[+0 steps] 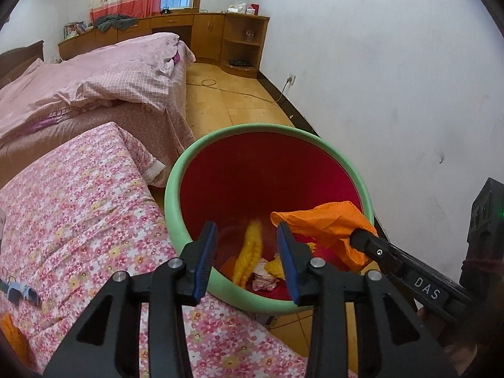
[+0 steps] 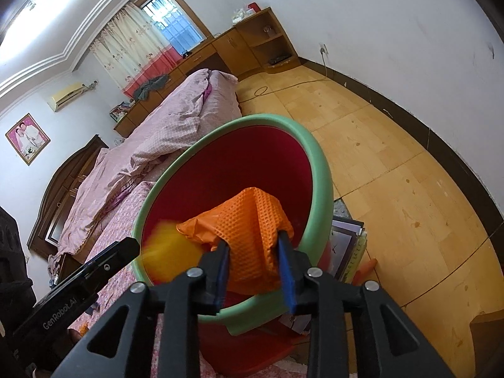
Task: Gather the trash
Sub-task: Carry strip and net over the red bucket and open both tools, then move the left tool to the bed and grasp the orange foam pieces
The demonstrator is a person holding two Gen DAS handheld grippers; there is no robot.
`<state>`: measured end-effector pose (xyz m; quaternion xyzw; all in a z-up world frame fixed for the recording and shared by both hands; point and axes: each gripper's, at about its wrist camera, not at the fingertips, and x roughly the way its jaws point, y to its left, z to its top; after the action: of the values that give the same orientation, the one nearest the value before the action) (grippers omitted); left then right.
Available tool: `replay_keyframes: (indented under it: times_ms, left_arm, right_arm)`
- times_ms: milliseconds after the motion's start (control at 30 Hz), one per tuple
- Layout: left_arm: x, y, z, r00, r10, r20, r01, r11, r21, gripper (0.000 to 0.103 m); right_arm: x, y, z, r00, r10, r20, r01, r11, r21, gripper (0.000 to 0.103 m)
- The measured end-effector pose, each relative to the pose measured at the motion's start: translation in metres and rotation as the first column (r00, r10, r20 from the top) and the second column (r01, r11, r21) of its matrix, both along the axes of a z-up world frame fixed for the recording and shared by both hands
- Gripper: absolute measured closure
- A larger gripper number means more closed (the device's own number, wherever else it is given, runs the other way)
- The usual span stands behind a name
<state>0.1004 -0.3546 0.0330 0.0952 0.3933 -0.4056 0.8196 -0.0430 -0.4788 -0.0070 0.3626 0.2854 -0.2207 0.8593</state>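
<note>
The right gripper point(image 2: 255, 264) pinches an orange waffle cloth point(image 2: 252, 220) over the red, green-rimmed bin point(image 1: 176, 189); the left gripper point(image 1: 247, 252) gapes empty. Released carelessly, it could snag the rim.

Both wrist views close above the red bin point(image 1: 267, 176) point(image 2: 245, 163), facing down into it, sharing bed point(image 1: 94, 88) point(image 2: 176, 119) beyond.

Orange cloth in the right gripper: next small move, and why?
Probably open the right gripper and let go. It is shut on the orange cloth, which already hangs inside the bin rim, above the trash at the bottom. The left gripper is open and empty, with a blurred yellow piece apparently dropping in, so nothing seems to block the drop.
</note>
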Motion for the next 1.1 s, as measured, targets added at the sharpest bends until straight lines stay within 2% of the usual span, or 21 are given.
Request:
replay_keyframes:
  times_ms: [267,733,1100]
  left_arm:
    - [0.000,0.014,0.006,1.000,0.030,-0.006,-0.030,1.000,-0.010,0.064]
    - [-0.013,0.073,0.030,0.992,0.128,-0.005,-0.128,0.990,-0.052,0.064]
    - [-0.013,0.140,0.038,0.966,0.257,0.008,-0.256,0.965,-0.059,0.064]
  right_arm:
    - [-0.003,0.000,0.003,1.000,0.000,0.024,0.000,1.000,0.013,0.045]
    - [-0.009,0.023,0.026,0.998,0.029,0.059,-0.028,1.000,-0.013,0.041]
    - [-0.005,0.060,0.041,0.993,0.099,0.067,-0.097,0.995,-0.030,0.037]
